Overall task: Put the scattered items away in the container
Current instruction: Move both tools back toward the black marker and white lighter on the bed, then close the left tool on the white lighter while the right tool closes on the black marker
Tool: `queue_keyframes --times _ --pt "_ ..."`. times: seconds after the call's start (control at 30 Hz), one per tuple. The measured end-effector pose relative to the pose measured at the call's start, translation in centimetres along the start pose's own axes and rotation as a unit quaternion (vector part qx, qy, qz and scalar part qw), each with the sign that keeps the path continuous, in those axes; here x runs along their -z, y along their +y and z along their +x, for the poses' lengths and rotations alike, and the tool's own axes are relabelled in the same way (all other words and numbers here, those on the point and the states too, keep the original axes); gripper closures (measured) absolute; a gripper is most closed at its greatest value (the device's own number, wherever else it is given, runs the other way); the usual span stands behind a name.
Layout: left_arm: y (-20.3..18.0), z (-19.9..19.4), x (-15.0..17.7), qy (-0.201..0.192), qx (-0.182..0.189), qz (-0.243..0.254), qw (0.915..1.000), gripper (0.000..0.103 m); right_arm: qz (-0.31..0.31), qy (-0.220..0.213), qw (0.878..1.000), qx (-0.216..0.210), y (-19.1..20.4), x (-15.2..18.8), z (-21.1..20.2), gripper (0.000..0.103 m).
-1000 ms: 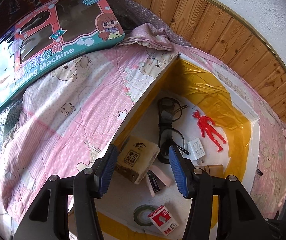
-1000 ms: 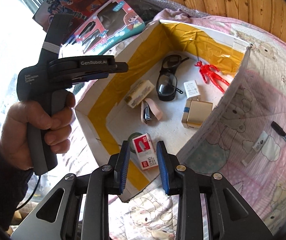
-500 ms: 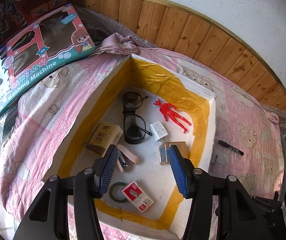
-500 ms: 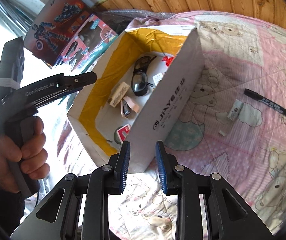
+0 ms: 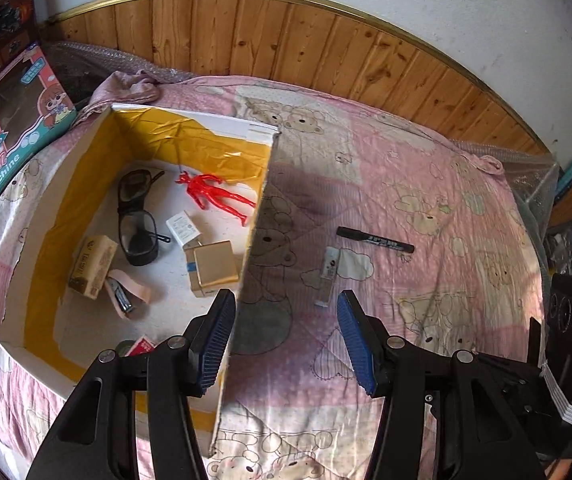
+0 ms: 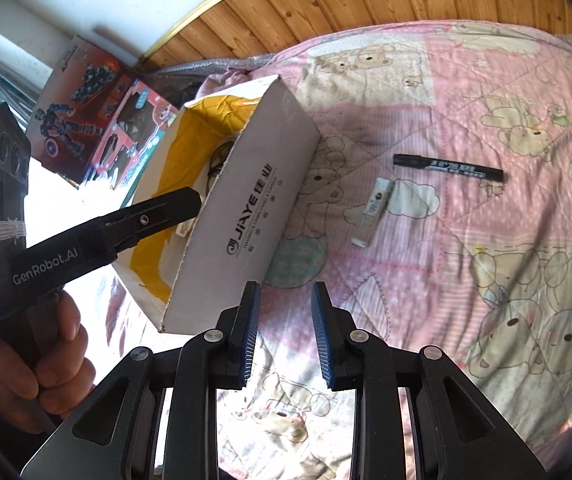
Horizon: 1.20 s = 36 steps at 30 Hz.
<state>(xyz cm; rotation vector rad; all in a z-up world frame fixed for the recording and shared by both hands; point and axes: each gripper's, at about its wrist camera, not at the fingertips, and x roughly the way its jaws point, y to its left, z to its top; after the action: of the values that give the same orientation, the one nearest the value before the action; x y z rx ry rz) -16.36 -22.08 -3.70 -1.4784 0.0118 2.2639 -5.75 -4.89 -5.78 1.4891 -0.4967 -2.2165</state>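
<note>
Two things lie loose on the pink bear-print quilt: a black marker and a small white tube, both to the right of the open cardboard box, whose yellow-taped inside already holds a red figure, dark goggles, a gold carton, a stapler and other small packs. The left gripper hangs with its blue pads spread wide and nothing between them, the left pad close by the box's right wall and the right pad out over the quilt; the tube lies just beyond that gap, slightly right of its centre line, with its long axis running near-to-far, roughly along the way the fingers point. The marker sits farther off and to the right, lying crosswise, left to right with a slight slant. The right gripper is empty too, its pads set at a narrower gap, aimed at the bare quilt beside the box's printed side; from it the tube is ahead and to the right, the marker beyond that. Judging by both views, the left gripper looks the nearer and better lined up for the tube: its pads would close across the tube's narrow width with little turning, while the marker, lying crosswise, would call for a twist of the wrist or an approach from the side, which may suit the right gripper
</note>
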Motion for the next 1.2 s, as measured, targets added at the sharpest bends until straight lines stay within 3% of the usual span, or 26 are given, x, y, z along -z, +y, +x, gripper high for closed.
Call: queue_keyframes --times 0.27,0.47,0.8,1.2 --pt "-4.6 3.6 0.1 0.033 0.011 0.043 0.9985 0.048 0.021 -0.018 0.999 0.030 -4.3 -0.5 -1.9 0.075" --pt "-6.1 7.2 0.2 0.062 0.013 0.053 0.9966 0.048 -0.005 -0.017 0.998 0.064 -6.6 -1.9 -2.3 0.074" --pt "-5.2 13.2 -0.1 0.103 0.024 0.018 0.9943 0.049 -0.132 0.019 0.984 0.115 -8.6 -6.0 0.6 0.074" --pt "-3.5 18.8 0.1 0.123 -0.006 -0.008 0.9923 0.049 -0.263 0.084 0.954 0.116 -11.1 -10.3 7.0 0.074"
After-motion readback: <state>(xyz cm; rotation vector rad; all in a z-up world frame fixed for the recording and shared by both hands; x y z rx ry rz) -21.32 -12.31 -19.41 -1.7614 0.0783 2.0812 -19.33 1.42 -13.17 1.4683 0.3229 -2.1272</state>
